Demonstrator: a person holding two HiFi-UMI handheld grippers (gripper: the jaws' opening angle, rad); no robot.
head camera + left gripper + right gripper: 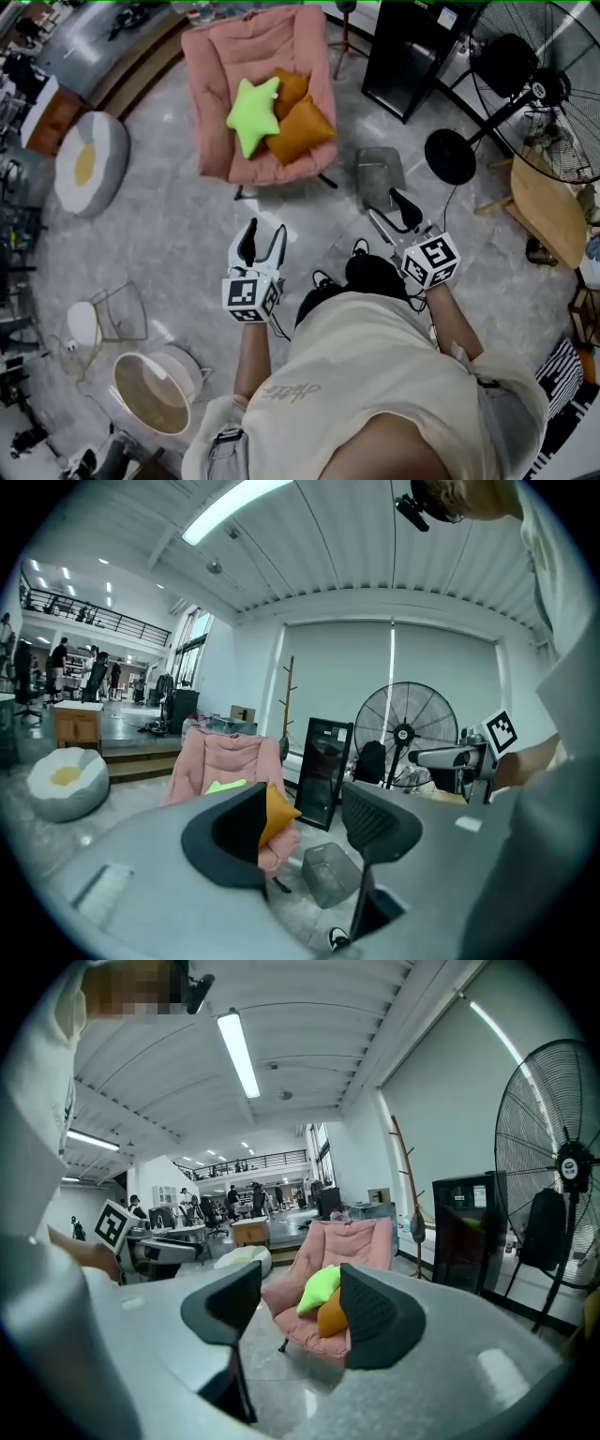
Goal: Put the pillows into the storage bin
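Note:
A green star pillow (251, 112) and two orange pillows (300, 129) lie on the pink chair (216, 56) ahead of me. The grey mesh storage bin (380, 173) stands on the floor right of the chair. My left gripper (265, 230) is open and empty, held level and short of the chair. My right gripper (382, 204) is also open and empty, just near of the bin. The left gripper view shows the bin (330, 874) and an orange pillow (278, 816) between the parted jaws. The right gripper view shows the green pillow (319, 1288) and an orange pillow (330, 1314) on the chair (342, 1241).
A standing fan (525, 84) and a black cabinet (412, 52) are at the right rear, with a round wooden table (548, 206) to the right. An egg-shaped cushion (91, 161) lies at the left. A round basket (155, 389) and a wire stand (122, 314) sit near left. Cables (347, 258) trail on the floor.

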